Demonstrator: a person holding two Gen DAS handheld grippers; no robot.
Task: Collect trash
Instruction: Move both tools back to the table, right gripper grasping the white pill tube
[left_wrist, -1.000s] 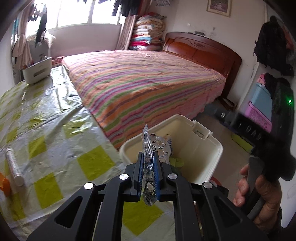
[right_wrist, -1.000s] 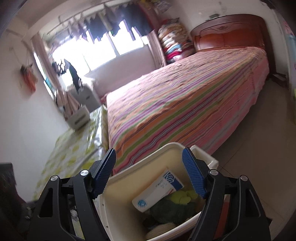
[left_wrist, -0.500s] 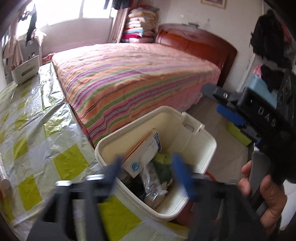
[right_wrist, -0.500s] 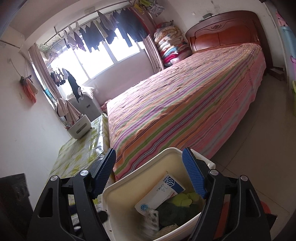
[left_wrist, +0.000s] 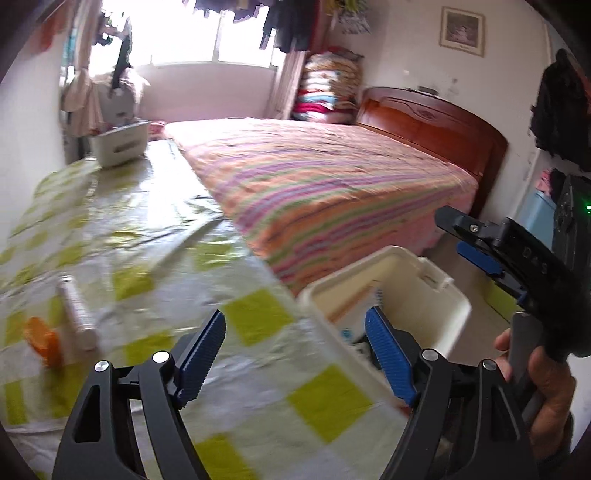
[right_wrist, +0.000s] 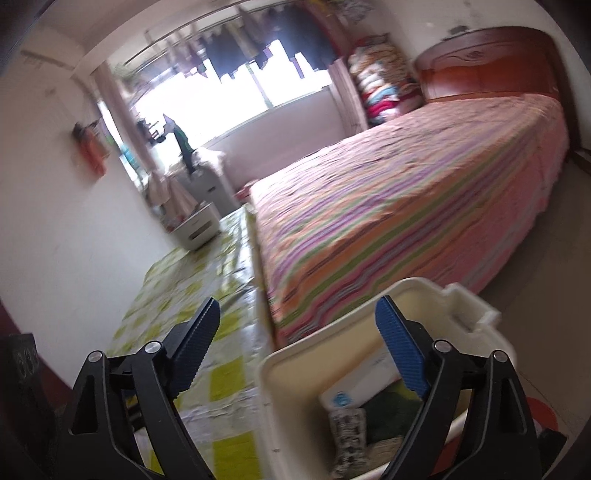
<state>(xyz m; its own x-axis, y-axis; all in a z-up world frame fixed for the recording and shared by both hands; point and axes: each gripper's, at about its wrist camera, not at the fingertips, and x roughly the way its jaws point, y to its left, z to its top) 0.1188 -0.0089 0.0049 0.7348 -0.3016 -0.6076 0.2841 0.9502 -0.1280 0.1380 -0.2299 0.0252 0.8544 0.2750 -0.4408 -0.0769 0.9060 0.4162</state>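
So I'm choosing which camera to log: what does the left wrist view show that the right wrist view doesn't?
Left wrist only: a white roll and an orange object on the table, and the right hand-held gripper. Right wrist only: the crumpled wrapper in the bin. Both: cream trash bin, striped bed, checked tablecloth.

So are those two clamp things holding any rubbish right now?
No. The left gripper and right gripper are both empty, jaws opening, nothing between them. The wrapper lies in the bin.
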